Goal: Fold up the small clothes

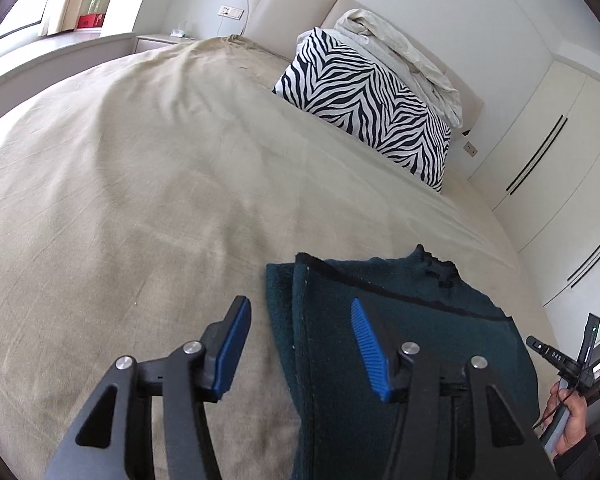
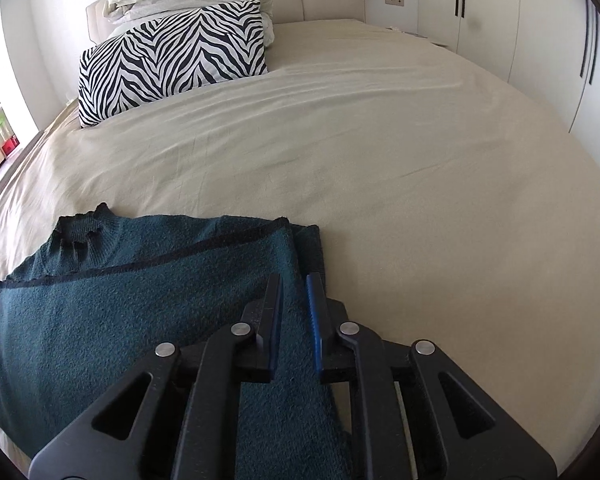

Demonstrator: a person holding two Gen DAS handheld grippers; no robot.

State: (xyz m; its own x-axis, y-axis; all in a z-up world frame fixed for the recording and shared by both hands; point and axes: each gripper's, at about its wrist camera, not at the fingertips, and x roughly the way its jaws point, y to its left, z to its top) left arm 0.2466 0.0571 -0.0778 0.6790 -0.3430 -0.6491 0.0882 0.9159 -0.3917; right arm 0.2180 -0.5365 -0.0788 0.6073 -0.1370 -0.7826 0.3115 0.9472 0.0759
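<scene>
Black linkage arms of the left gripper [image 1: 296,322] filled the bottom of the left wrist view, its blue pads [image 1: 366,344] standing well apart with nothing pressed between them; the left-hand folded edge of the dark green knitted sweater [image 1: 412,320] lay below the gap. The right gripper [image 2: 294,300] had its jaws nearly together; green knit showed in the narrow slot between them, but whether the pads actually pinched it could not be told. The sweater lay partly folded near the near edge of the bed [image 2: 420,152], its ribbed collar [image 2: 82,236] pointing toward the zebra-print pillow [image 2: 172,60] at the head end, with one panel doubled over and a dark seam line crossing it. By its look the garment was soft, limp and fairly thick; it would likely sag between two grip points, and its fuzzy surface should resist slipping in ribbed pads. Hold was best taken at corners or along the folded edges, gathering every layer, with both grippers lifting together to keep the fold square. A person's hand [image 1: 572,420] appeared at the right margin of the left wrist view.
</scene>
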